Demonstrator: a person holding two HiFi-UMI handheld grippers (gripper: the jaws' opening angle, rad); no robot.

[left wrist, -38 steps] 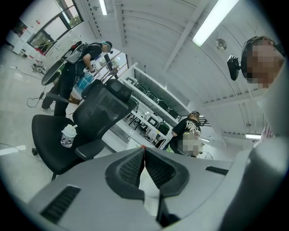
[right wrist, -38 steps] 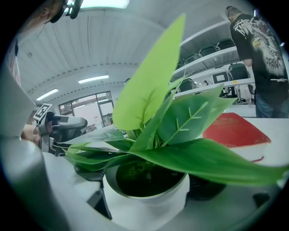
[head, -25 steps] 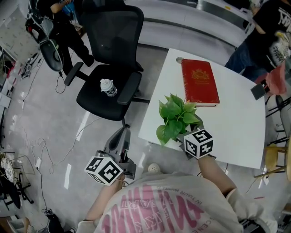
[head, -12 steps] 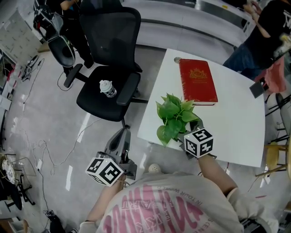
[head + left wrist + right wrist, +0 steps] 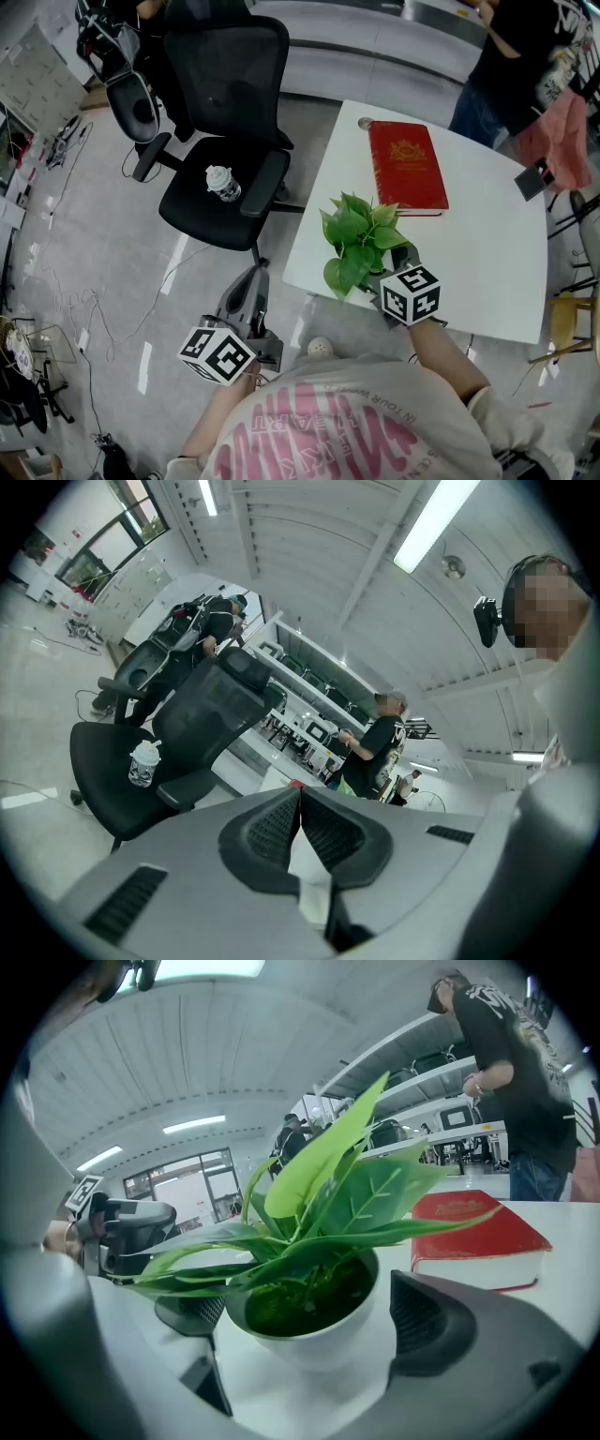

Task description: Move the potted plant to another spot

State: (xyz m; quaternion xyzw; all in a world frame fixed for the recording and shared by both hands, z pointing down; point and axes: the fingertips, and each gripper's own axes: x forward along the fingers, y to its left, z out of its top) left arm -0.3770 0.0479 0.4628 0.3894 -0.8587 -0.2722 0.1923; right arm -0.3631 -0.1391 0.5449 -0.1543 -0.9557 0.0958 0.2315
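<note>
head: high up, steeply down, far, takes in table (image 5: 487, 253) and chair (image 5: 220, 202) | left view: off the table, tilted up past left claw (image 5: 300, 810) to chair, ceiling (image 5: 309, 536) | right view: tabletop height, plant (image 5: 309, 1269) very near inside right claw (image 5: 309, 1324), book (image 5: 473, 1232) beyond | shared: head+left chair; head+right plant, book

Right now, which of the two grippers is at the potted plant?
The right gripper: its jaws stand open around the potted plant. The left gripper is shut, empty, off the table.
</note>
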